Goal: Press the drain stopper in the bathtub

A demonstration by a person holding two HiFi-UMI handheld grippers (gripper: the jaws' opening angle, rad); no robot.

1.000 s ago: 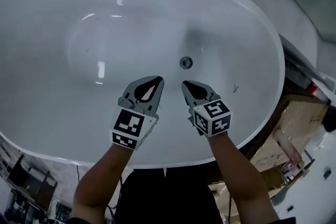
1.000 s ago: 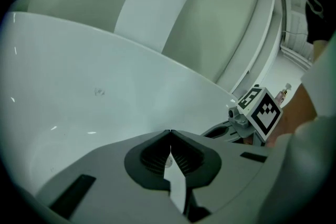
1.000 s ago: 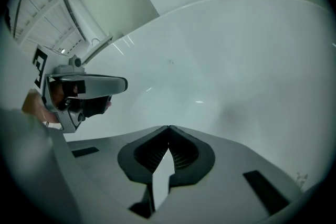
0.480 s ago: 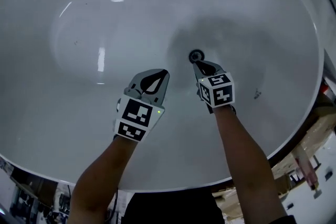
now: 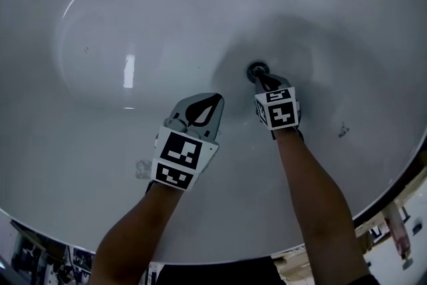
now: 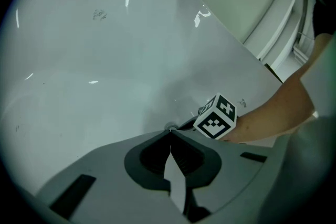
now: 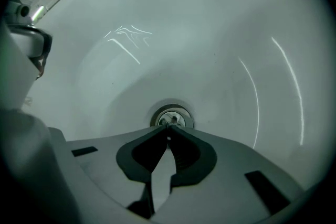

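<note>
The round metal drain stopper (image 5: 257, 70) sits in the floor of the white bathtub (image 5: 133, 17); the right gripper view shows its chrome ring (image 7: 171, 116) just past the jaw tips. My right gripper (image 5: 262, 79) is shut, its closed tips at the stopper's near edge, touching or almost touching it. My left gripper (image 5: 215, 99) is shut and empty, hovering above the tub floor to the left of the drain. In the left gripper view the right gripper's marker cube (image 6: 216, 116) shows beyond the left gripper's tips (image 6: 170, 132).
The tub's rim (image 5: 393, 197) curves along the lower right, with clutter on the floor beyond it. A small pale smudge (image 5: 143, 169) lies on the tub wall near my left wrist. A chrome fitting (image 7: 21, 12) shows at the tub's edge.
Both grippers have reached deeper into the tub. The right gripper's tips have closed in on the drain stopper from a short gap; the left has drifted forward and right.
</note>
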